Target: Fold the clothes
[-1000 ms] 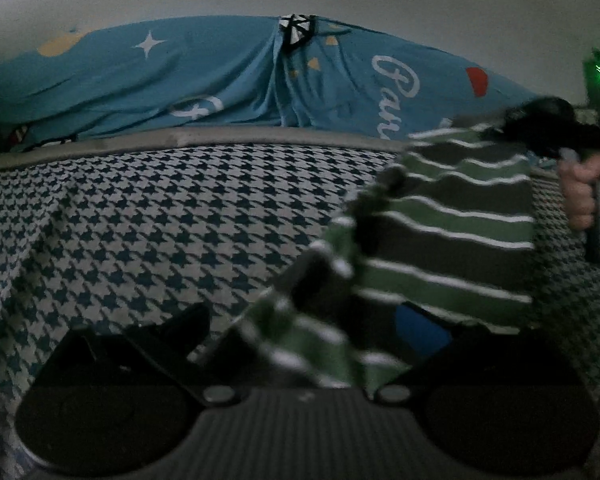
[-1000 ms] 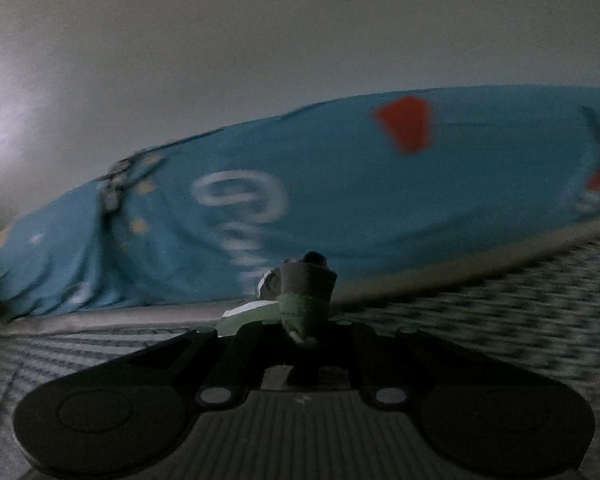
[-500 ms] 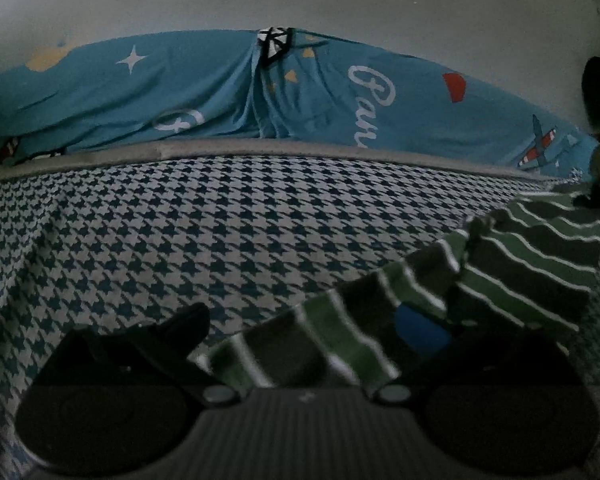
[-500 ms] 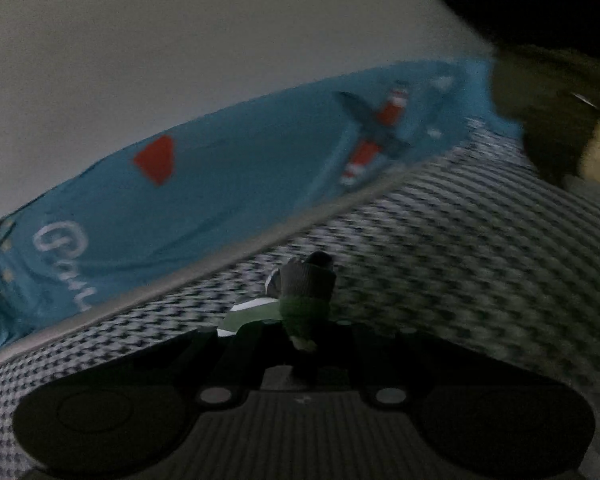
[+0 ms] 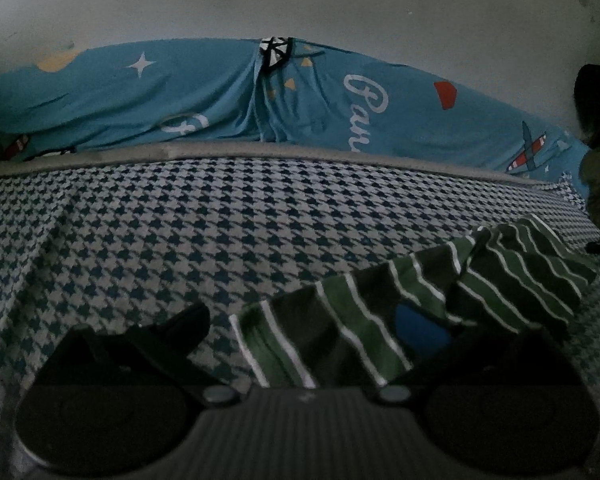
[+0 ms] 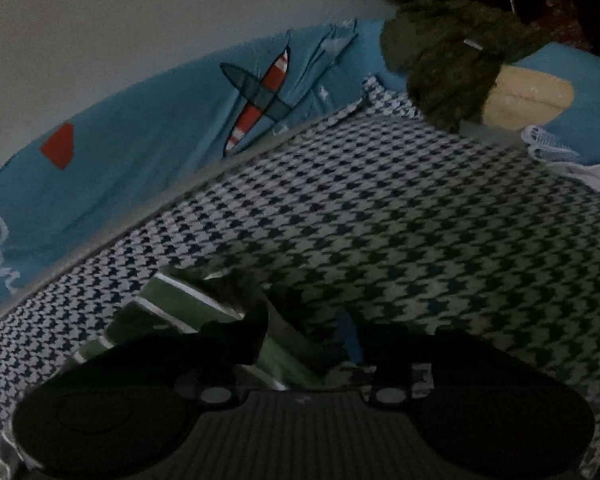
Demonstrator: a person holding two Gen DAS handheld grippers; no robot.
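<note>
In the left wrist view the houndstooth sheet (image 5: 180, 240) covered the bed from the left edge across. Behind it ran a blue cover (image 5: 180, 96) printed with a star, lettering and a plane, against a pale wall (image 5: 300, 0). The left gripper (image 5: 300, 344) sat low in the frame, jaws spread apart. The striped shirt (image 5: 339, 332) lay between them on the sheet, but I could not tell whether either pad pressed it. From there the shirt ran right and away in a crumpled band of green, dark and white stripes. A dark green bundle (image 5: 599, 184) lay at the far right edge.

In the right wrist view the blue cover (image 6: 140, 140) curved along the left. The right gripper (image 6: 311, 340) was letting go, its jaws opening. A fold of the shirt (image 6: 172, 300) lay by the left finger and partly in the gap, resting on the sheet (image 6: 419, 220). Up at the right, the green bundle (image 6: 447, 64) sat at the bed's far corner.
</note>
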